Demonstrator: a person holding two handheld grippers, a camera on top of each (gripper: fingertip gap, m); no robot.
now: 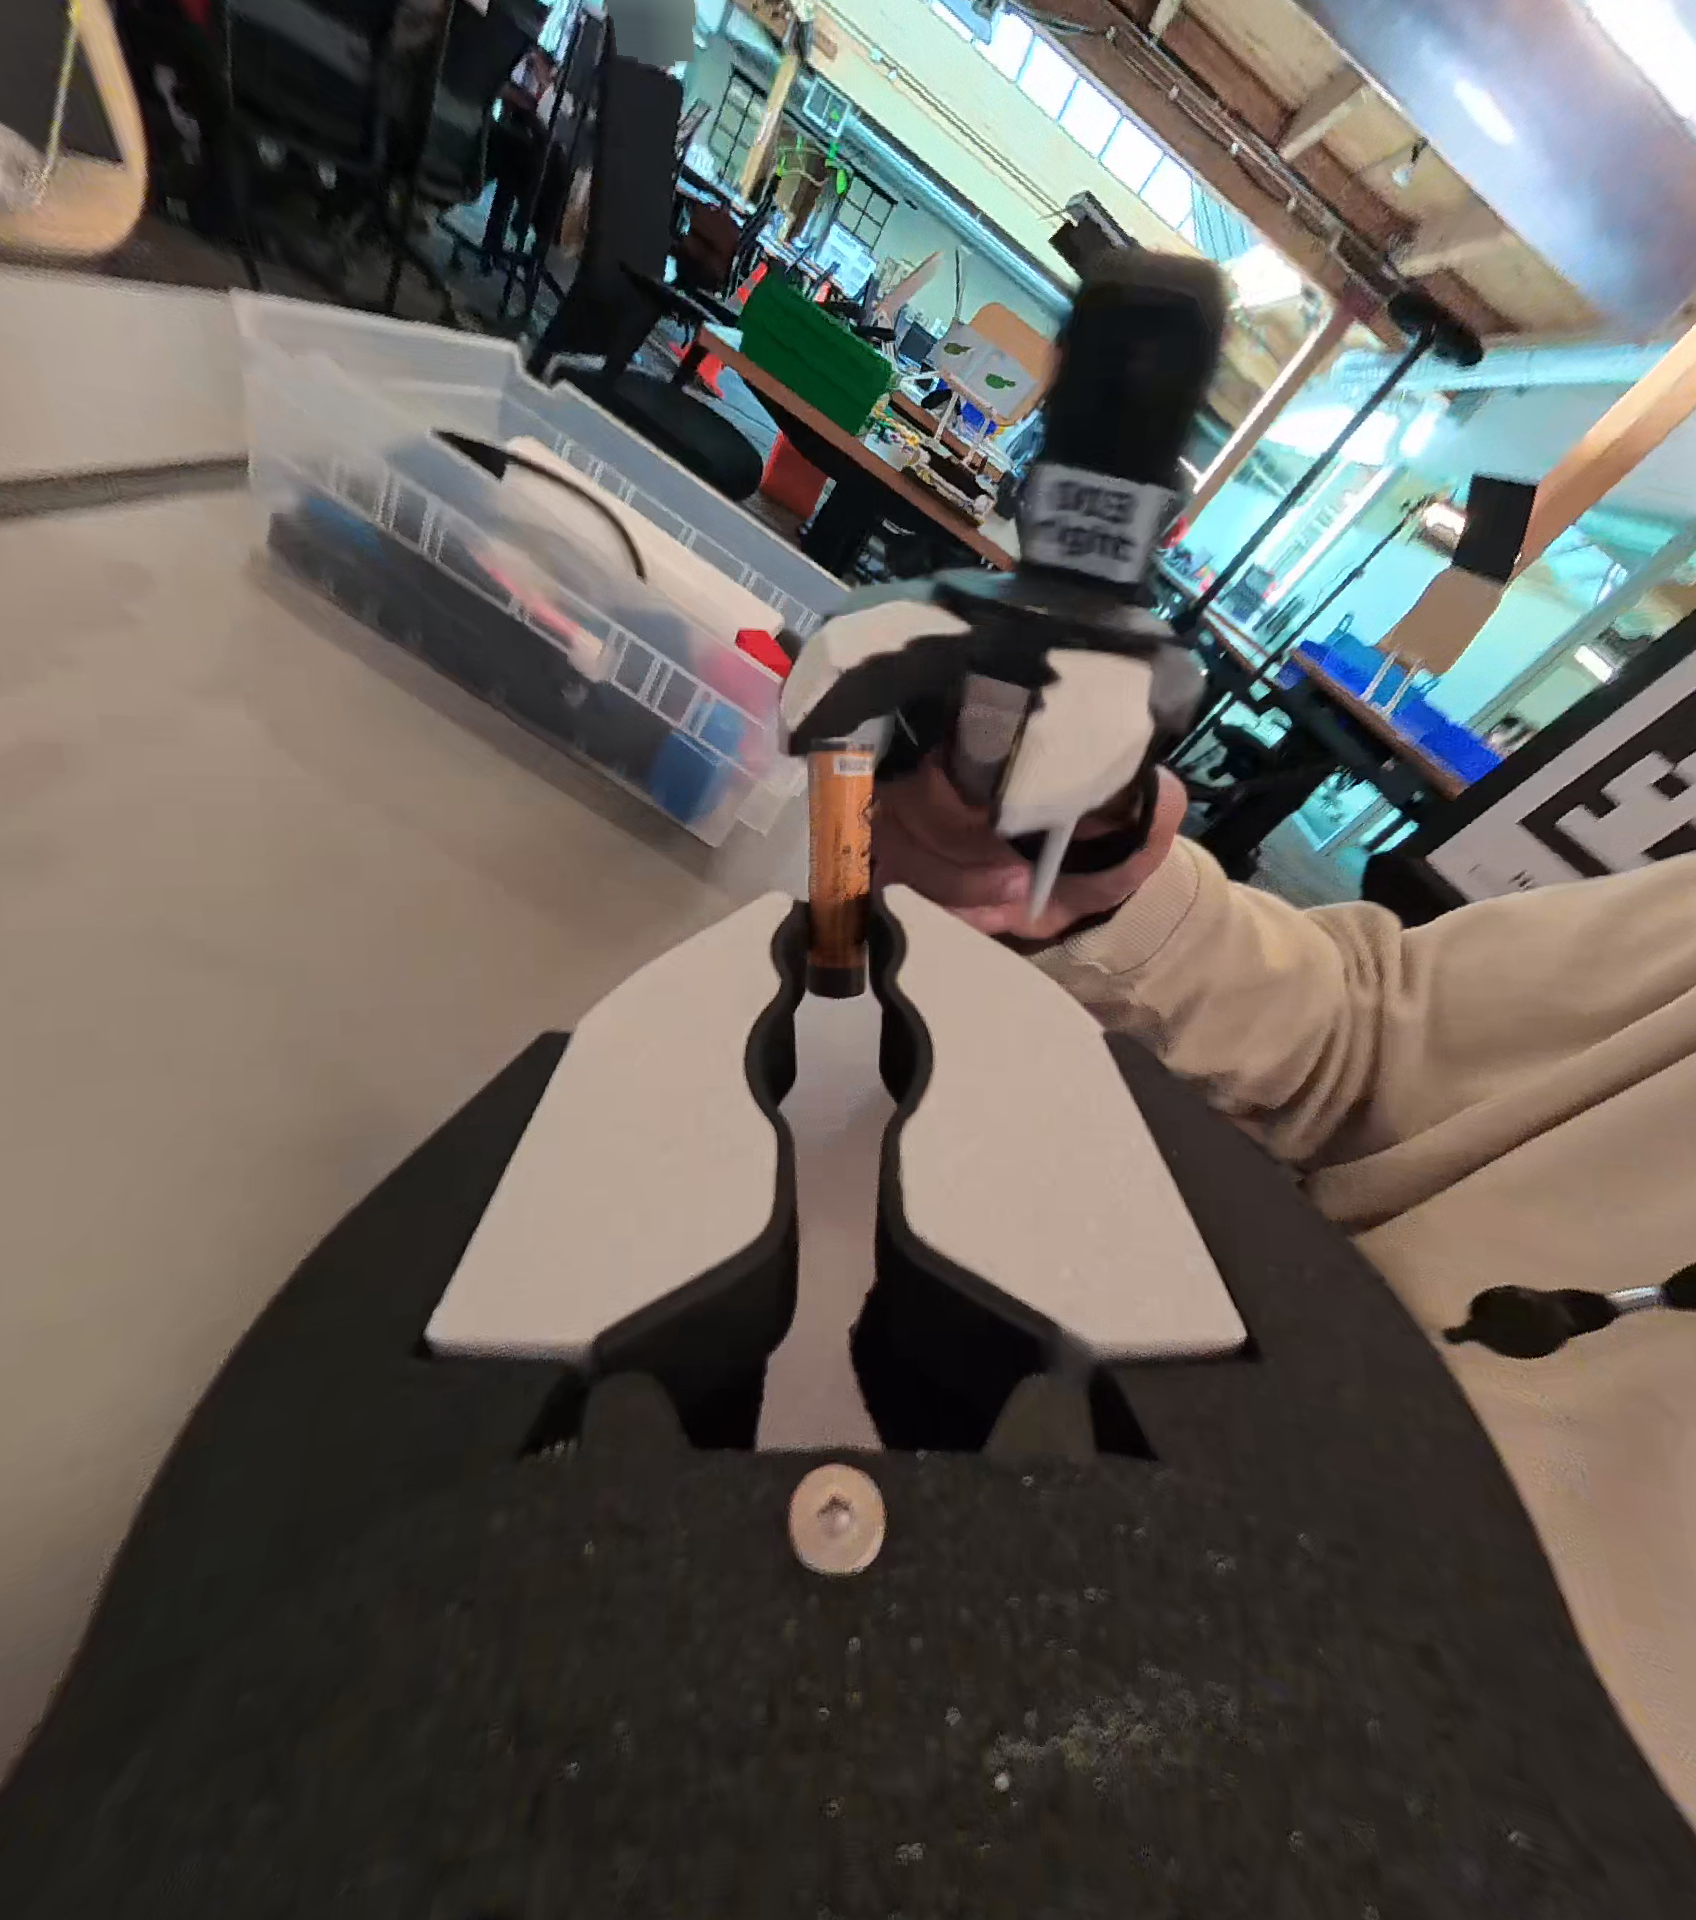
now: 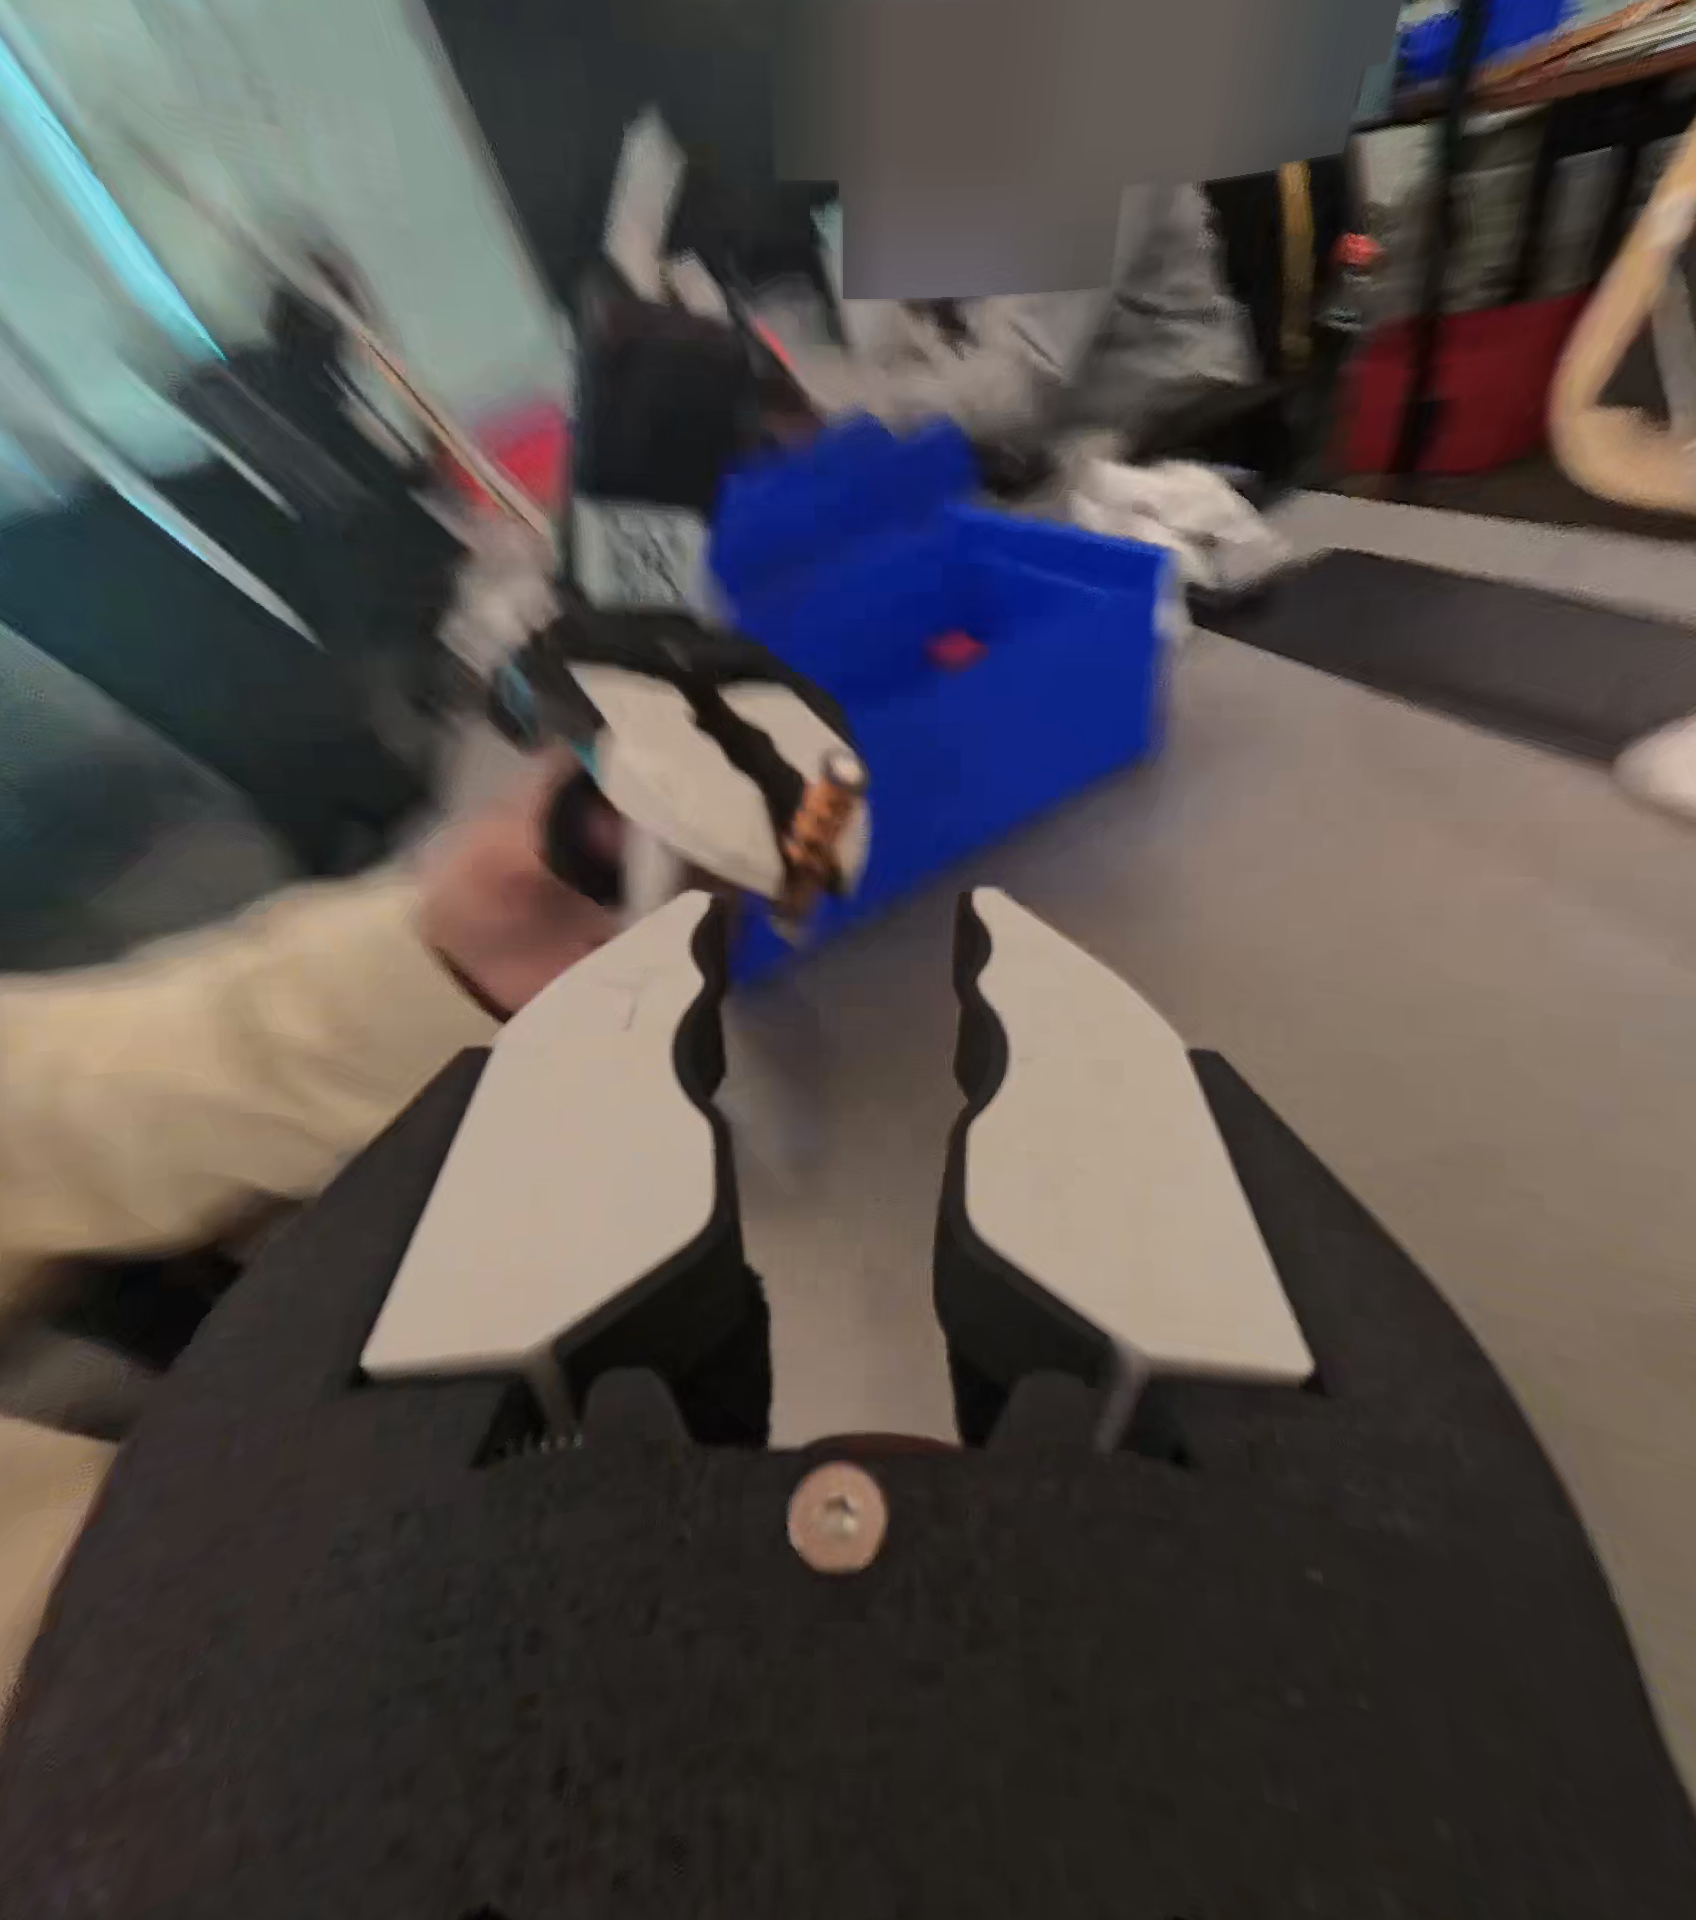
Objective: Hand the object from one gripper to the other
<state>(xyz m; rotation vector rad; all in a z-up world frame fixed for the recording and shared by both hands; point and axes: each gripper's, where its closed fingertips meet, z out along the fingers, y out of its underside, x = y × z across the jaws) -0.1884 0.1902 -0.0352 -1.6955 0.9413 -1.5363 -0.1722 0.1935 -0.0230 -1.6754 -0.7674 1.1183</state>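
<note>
1. The left gripper [image 1: 836, 940] has its fingers clamped on the lower end of a battery [image 1: 840, 862], a copper-coloured cylinder with a black bottom that stands upright between the fingertips.
2. The upper end of the battery rises above the left fingertips and meets the tip of the right gripper [image 1: 937, 769], which points down toward it from farther out; whether that tip touches the battery cannot be told.
3. In the right wrist view the right gripper [image 2: 836, 914] has its fingers well apart, with nothing between them.
4. In that view the left gripper [image 2: 818, 831] sits just past the right gripper's left fingertip, gripping the battery [image 2: 823, 821], which is tilted and blurred there.
5. A hand [image 1: 989, 862] in a cream sleeve [image 1: 1395, 997] holds the right gripper, to the right of the left fingers.
6. Beyond the left fingers, to their left, a clear plastic bin [image 1: 511, 561] of mixed items rests on the grey worktop [image 1: 148, 935].
7. Beyond the right fingertips a blue bin [image 2: 969, 665] sits on the worktop [image 2: 1395, 935].
</note>
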